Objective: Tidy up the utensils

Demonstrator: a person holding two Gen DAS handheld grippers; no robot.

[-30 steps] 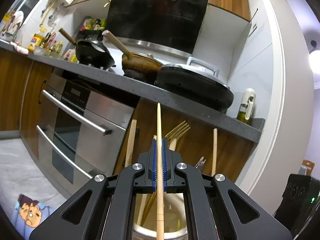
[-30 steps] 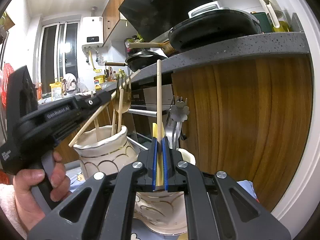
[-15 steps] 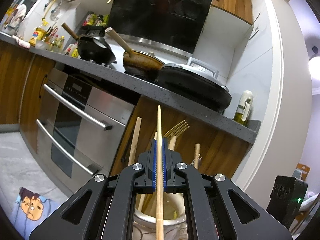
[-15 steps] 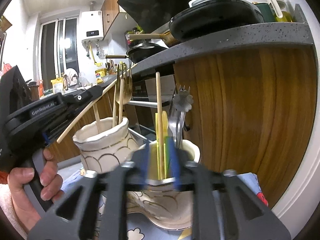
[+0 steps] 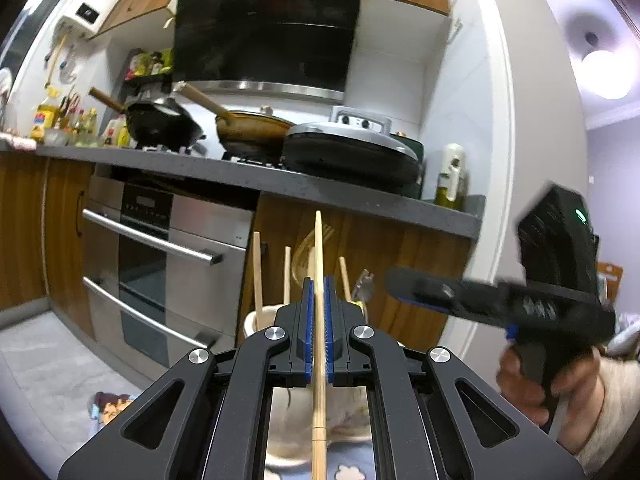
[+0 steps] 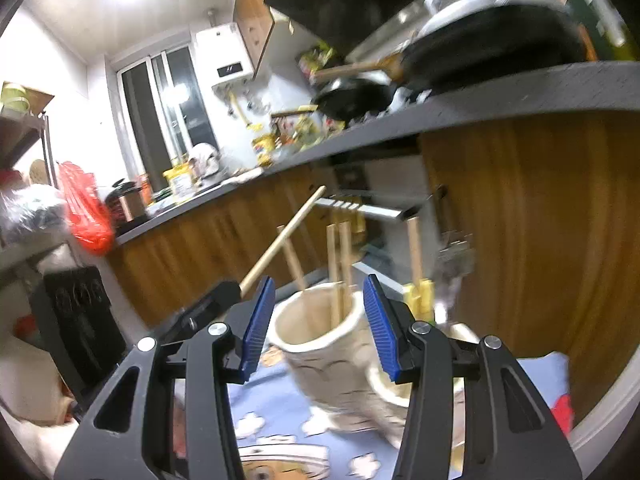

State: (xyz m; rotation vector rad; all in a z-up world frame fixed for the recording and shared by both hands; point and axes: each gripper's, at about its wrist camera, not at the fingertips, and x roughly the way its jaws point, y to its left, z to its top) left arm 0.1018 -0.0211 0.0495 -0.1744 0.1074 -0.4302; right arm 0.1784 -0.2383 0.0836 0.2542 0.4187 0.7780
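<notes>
My left gripper (image 5: 317,292) is shut on a wooden chopstick (image 5: 319,320), held upright just above a cream ceramic holder (image 5: 256,322). That chopstick also shows in the right wrist view (image 6: 284,236), slanting out of the left gripper (image 6: 224,292). My right gripper (image 6: 318,320) is open and empty, pulled back from the cream holder (image 6: 320,360), which holds several wooden utensils (image 6: 338,264). A second holder (image 6: 400,396) behind it holds a wooden stick (image 6: 414,252), a yellow piece and metal tongs (image 6: 454,256). The right gripper shows in the left wrist view (image 5: 400,280).
The holders stand on a blue cartoon-print cloth (image 6: 276,404). A wooden cabinet (image 6: 540,240) and a grey counter (image 5: 280,176) with pans stand close behind. A steel oven (image 5: 160,260) is to the left. A white wall edge is at the right.
My right gripper opened, let go of its wooden stick into the second holder, and drew back to the left. My left gripper, holding its chopstick, has moved higher relative to the cream holder.
</notes>
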